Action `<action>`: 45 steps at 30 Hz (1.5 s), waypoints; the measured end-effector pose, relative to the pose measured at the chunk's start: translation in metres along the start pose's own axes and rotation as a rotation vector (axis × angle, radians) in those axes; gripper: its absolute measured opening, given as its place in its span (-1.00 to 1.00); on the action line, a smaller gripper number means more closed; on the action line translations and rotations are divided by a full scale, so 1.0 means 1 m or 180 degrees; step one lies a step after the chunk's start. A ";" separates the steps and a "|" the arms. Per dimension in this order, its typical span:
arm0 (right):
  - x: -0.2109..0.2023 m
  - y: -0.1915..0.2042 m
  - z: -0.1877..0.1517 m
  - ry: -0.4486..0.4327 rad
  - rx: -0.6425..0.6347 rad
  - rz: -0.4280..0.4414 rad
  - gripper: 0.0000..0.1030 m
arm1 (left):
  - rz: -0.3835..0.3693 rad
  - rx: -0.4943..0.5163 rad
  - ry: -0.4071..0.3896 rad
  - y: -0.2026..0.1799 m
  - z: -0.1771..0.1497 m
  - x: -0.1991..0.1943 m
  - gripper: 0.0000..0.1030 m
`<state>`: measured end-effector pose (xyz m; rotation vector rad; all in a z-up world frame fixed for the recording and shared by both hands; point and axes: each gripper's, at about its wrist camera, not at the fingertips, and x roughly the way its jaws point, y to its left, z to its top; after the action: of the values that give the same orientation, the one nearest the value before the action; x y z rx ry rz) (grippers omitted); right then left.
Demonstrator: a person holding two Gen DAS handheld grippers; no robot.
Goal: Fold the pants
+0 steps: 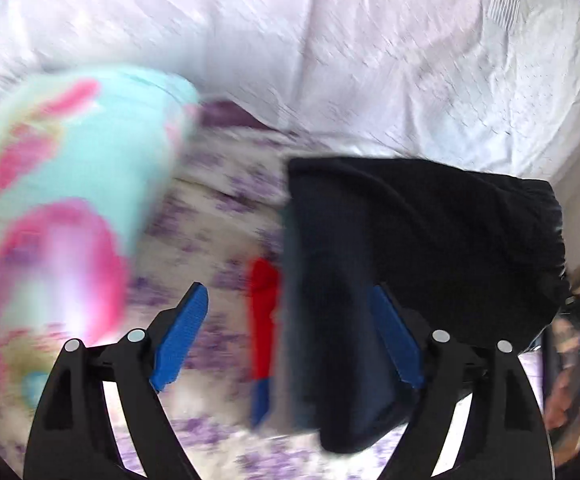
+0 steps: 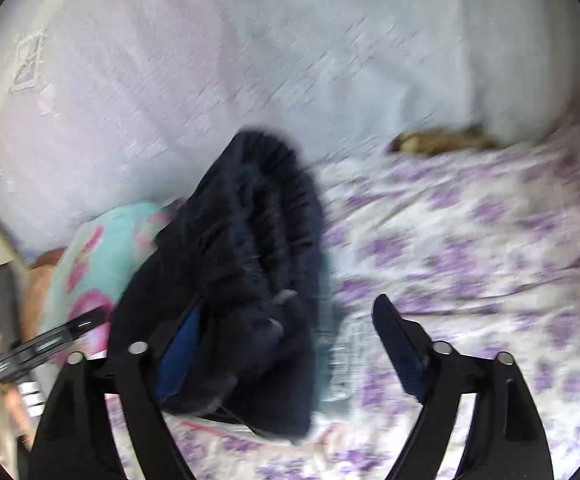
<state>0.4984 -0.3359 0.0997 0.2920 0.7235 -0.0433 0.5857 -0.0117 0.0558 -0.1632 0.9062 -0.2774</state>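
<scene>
Turquoise fabric with pink blotches (image 1: 62, 184) filled the left of the left wrist view, blurred. The left gripper (image 1: 286, 320) stood wide open over the purple-flowered bedsheet (image 1: 218, 208); the dark navy pants (image 1: 410, 240) draped over its right finger. The right gripper (image 2: 286, 328) also gaped wide, the pants apparently bunched against its left finger.

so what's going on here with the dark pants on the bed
A person with hand-held tongs in each hand is folding dark pants on a bed with a purple-flowered sheet. Both tongs are open: the left tongs and the right tongs each have the bunched fabric draped over one finger, not pinched. The elastic waistband faces the right camera. A turquoise and pink patterned cloth lies beside the pants. Both views are motion-blurred, so the fold stage is unclear.
</scene>
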 end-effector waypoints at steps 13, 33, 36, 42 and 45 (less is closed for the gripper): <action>-0.166 0.061 -0.164 -0.0738 -0.0669 -0.0729 0.93 | 0.0635 0.0778 -0.1021 -0.062 -0.202 -0.183 0.90; -0.156 0.032 -0.294 -0.0588 -0.0407 -0.0827 0.93 | 0.0655 0.0621 -0.1069 -0.073 -0.277 -0.191 0.90; -0.158 0.033 -0.297 -0.0609 -0.0457 -0.0860 0.93 | 0.0734 0.0655 -0.1063 -0.075 -0.278 -0.186 0.90; -0.160 0.036 -0.298 -0.0650 -0.0500 -0.0921 0.93 | 0.0763 0.0741 -0.1023 -0.080 -0.282 -0.178 0.90; -0.161 0.038 -0.299 -0.0653 -0.0509 -0.0908 0.93 | 0.0798 0.0776 -0.1029 -0.082 -0.285 -0.177 0.90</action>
<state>0.1898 -0.2265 0.0023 0.0287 0.5564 -0.2809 0.2427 -0.0420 0.0366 0.1288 0.5582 -0.1209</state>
